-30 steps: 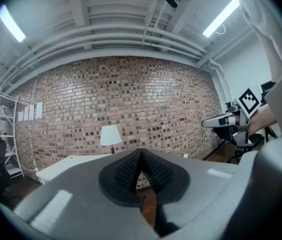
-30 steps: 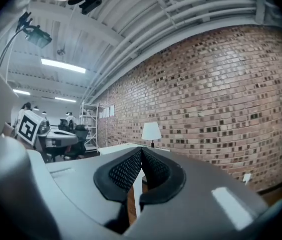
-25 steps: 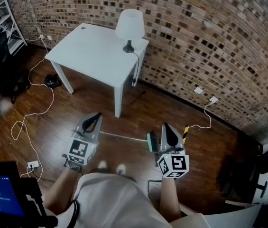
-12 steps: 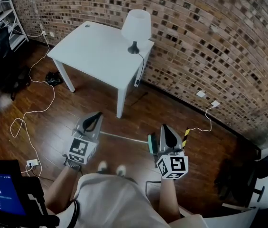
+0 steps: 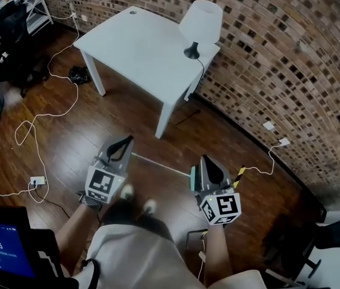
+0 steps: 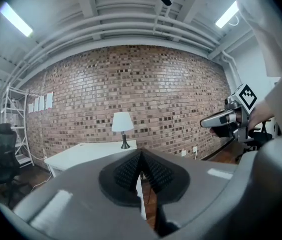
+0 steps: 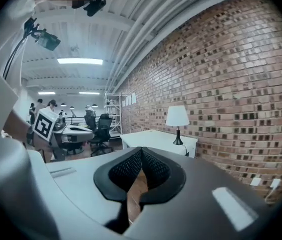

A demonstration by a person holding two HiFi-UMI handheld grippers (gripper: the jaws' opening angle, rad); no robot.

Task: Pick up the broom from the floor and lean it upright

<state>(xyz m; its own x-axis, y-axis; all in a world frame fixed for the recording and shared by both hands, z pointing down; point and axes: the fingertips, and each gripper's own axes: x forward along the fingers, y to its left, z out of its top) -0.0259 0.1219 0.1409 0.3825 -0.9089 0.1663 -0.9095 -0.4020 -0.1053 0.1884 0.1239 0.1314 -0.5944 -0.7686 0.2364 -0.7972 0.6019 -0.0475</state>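
The broom lies flat on the wooden floor in the head view, its pale handle [image 5: 157,165] running between my two grippers. Its green head [image 5: 192,179] is partly hidden behind the right gripper. My left gripper [image 5: 123,142] hovers above the handle's left end, jaws shut and empty. My right gripper [image 5: 206,161] hangs over the green head, also shut with nothing in it. In the left gripper view the pads [image 6: 131,170] meet at the tip, and the right gripper [image 6: 225,122] shows at the right. The right gripper view shows its own pads [image 7: 131,169] closed together.
A white table [image 5: 127,47] with a white lamp [image 5: 200,20] stands against the brick wall [image 5: 290,59] ahead. White cables [image 5: 43,116] and a power strip [image 5: 36,180] lie on the floor at left. A yellow-black striped stick [image 5: 240,175] lies right of the broom head. An office chair [image 5: 13,35] stands far left.
Both grippers have dropped a little toward the floor and stayed shut. The head view has swung, so table and lamp now sit further right. The broom still lies flat.
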